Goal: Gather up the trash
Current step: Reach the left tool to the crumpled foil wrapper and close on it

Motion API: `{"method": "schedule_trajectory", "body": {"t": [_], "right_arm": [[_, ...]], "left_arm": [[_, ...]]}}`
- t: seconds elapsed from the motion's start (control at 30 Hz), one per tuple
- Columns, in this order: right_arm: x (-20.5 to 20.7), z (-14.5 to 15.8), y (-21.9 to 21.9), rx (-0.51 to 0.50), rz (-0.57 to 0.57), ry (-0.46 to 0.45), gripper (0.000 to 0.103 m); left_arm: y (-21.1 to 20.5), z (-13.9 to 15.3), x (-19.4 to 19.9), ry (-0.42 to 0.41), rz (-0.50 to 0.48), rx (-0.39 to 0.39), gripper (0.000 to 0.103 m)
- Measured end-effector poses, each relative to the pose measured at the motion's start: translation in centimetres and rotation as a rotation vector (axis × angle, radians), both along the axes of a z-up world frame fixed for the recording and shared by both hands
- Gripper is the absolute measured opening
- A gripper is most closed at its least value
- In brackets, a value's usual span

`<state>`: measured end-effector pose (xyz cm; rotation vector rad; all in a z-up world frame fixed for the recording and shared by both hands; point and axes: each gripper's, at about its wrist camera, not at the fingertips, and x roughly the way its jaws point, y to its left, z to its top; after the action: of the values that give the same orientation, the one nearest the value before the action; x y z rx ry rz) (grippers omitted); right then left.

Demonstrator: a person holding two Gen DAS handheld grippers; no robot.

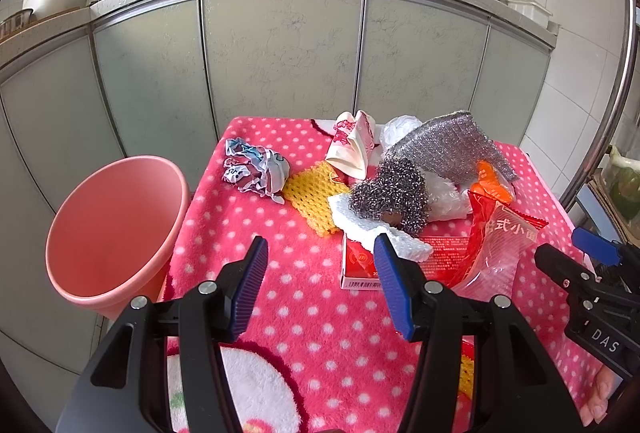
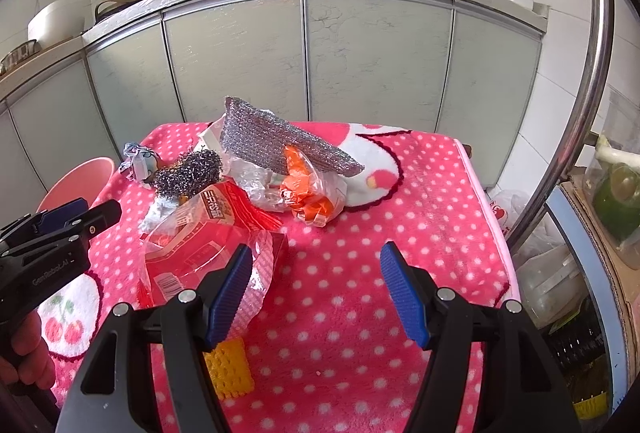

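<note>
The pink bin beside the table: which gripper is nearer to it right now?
Left. The left gripper hangs open over the table's near-left part, next to the pink bin. The right gripper is open over the table's right half, with the trash pile between it and the bin.

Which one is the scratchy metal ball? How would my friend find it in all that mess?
Look at the pink dotted blanket with the trash pile at its far end. In the middle of the pile, right of the yellow mat and in front of the flat silver cloth, sits the steel wool ball. It is the only round, dark, curly wire tangle there.
</note>
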<state>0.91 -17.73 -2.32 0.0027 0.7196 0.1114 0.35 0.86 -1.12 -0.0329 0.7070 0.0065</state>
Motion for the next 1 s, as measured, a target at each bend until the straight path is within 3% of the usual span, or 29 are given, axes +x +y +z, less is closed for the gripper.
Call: {"method": "schedule_trajectory", "body": {"t": [0.43, 0.47, 0.63, 0.83, 1.0], "right_arm": [[-0.3, 0.0, 0.8, 0.027, 0.072, 0.004, 0.065], [-0.3, 0.0, 0.9, 0.029, 0.077, 0.008, 0.060], [-0.2, -0.3, 1.2, 0.047, 0.105, 0.023, 0.059], [0.0, -0.3, 1.8, 0.051, 0.142, 0.031, 0.058], [0.2, 1.4, 0.8, 0.097, 0.145, -0.009, 0.058]], "left_arm": [[2.9, -0.7, -0.2, 0.034, 0.017, -0.043, 0.055], [3.1, -0.8, -0.3, 0.036, 0.018, -0.047, 0.055], [4.7, -0.6, -0.4, 0.027, 0.034, -0.037, 0.055], [7.0, 0.4, 1.9, 0.030, 0.059, -0.080, 0.055], [8.3, 0.9, 4.4, 0.043, 0.069, -0.126, 0.055]]}}
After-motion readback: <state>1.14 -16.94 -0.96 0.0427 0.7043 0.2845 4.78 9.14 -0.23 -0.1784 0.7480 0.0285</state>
